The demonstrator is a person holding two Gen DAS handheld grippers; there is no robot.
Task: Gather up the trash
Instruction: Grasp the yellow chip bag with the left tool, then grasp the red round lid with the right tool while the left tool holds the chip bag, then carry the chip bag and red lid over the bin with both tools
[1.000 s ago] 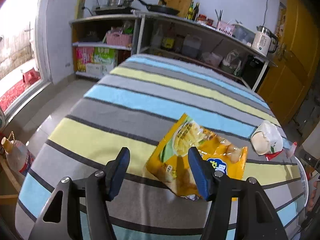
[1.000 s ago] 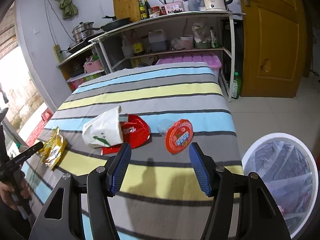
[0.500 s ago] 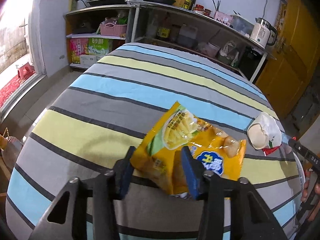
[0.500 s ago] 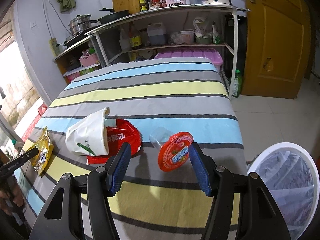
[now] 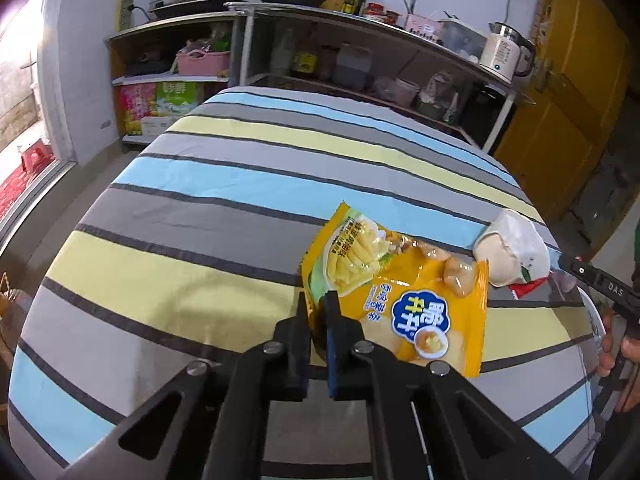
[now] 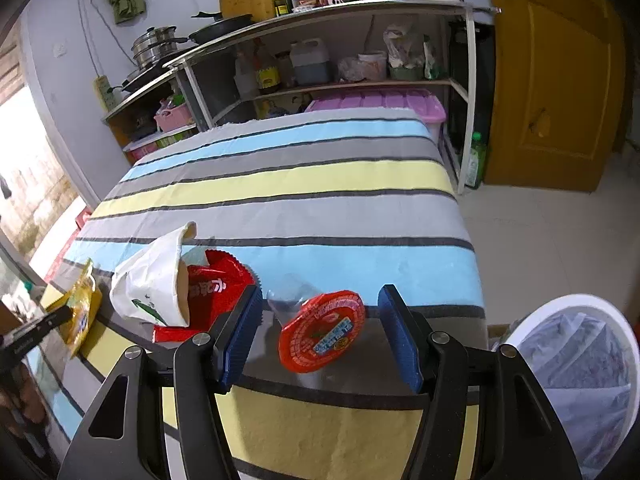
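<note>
left gripper [image 5: 318,314]: fingers just closed, pinching the chip bag [image 5: 400,296] by its near edge | right gripper [image 6: 318,330]: fingers spread, red lid [image 6: 322,330] on the worktop [image 6: 280,184] right between them | bin [image 6: 576,396] off to the right | risk: thin edge pinch, so the bag could slide out when lifted
</note>
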